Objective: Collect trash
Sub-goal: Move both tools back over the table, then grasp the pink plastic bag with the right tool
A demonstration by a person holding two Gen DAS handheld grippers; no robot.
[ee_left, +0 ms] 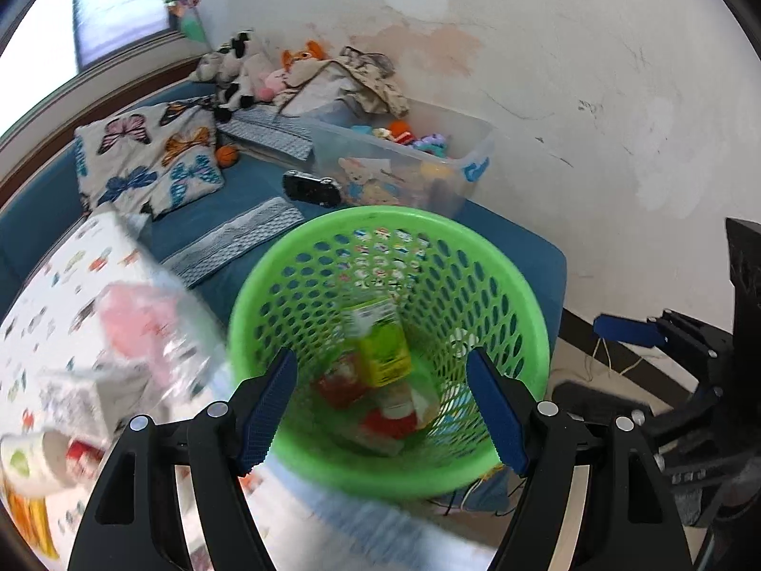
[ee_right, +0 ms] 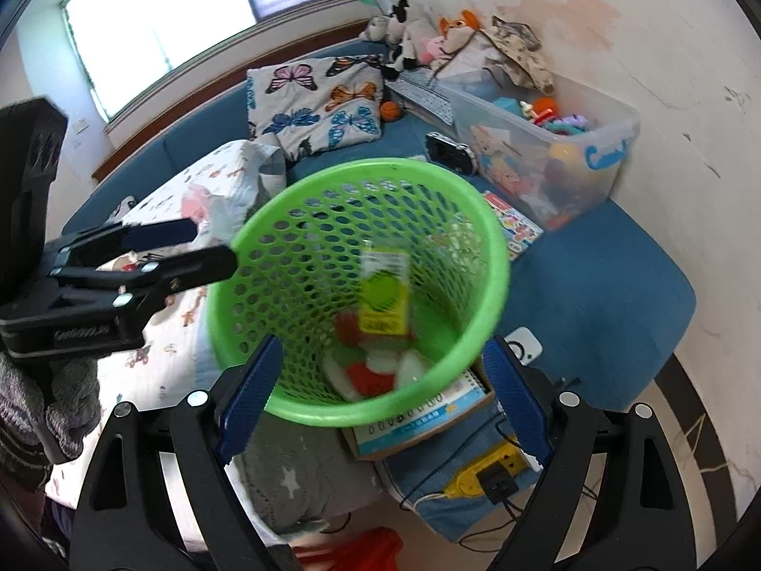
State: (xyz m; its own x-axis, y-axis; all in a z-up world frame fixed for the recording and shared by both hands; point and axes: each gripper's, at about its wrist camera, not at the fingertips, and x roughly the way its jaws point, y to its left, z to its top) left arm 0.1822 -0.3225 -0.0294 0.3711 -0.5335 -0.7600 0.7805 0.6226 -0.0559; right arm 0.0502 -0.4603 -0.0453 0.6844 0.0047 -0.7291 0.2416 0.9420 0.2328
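A green perforated waste basket (ee_left: 504,257) stands on the blue bed and also shows in the right wrist view (ee_right: 485,238). A yellow-green juice carton (ee_left: 380,342) appears inside it over red and white wrappers (ee_left: 385,414); the carton is blurred in the right wrist view (ee_right: 384,292). My left gripper (ee_left: 383,409) is open and empty above the basket's near rim. My right gripper (ee_right: 383,390) is open and empty over the basket's near rim. The left gripper also shows at the left of the right wrist view (ee_right: 190,247). More blurred packets (ee_left: 142,333) lie left of the basket.
A clear toy bin (ee_left: 404,162) stands behind the basket by the wall. A butterfly pillow (ee_left: 147,162), plush toys (ee_left: 238,71) and a black device (ee_left: 311,188) lie on the bed. A book (ee_right: 428,418), a yellow power strip (ee_right: 490,473) and cables sit below the basket.
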